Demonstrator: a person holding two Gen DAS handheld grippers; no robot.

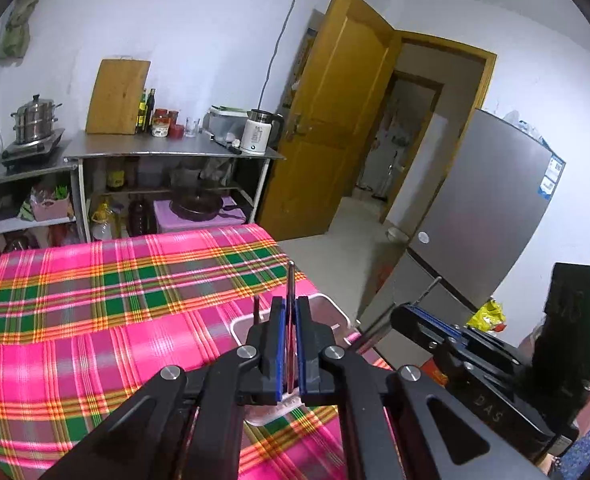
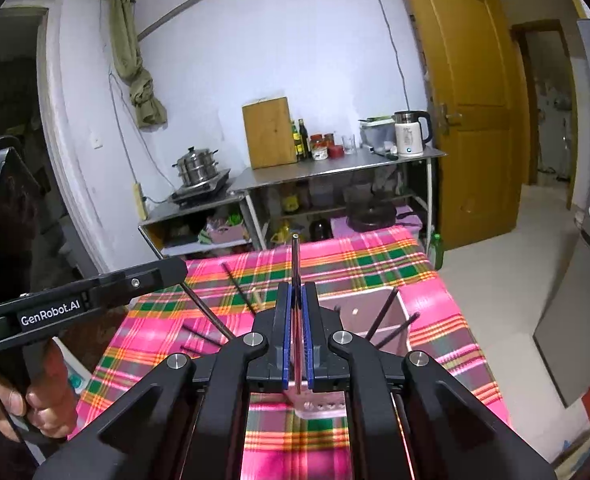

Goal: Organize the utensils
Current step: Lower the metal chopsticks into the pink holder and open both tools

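Note:
My left gripper (image 1: 291,308) is shut on a thin chopstick (image 1: 291,280) that sticks up past its blue pads, above a white utensil bin (image 1: 327,308) on the plaid tablecloth. My right gripper (image 2: 296,292) is shut on another chopstick (image 2: 295,256), right over the pale bin (image 2: 391,320). Two dark chopsticks (image 2: 383,314) lean in that bin. Several loose dark chopsticks (image 2: 239,290) lie on the cloth to the left. The right gripper shows in the left wrist view (image 1: 423,312), the left one in the right wrist view (image 2: 163,272).
The table with pink-green plaid cloth (image 1: 95,320) fills the foreground. Behind stand steel shelves (image 1: 167,152) with a cutting board, bottles, kettle (image 1: 257,132) and steamer pot (image 1: 35,120). A yellow door (image 1: 335,120) stands open, and a grey fridge (image 1: 483,220) is on the right.

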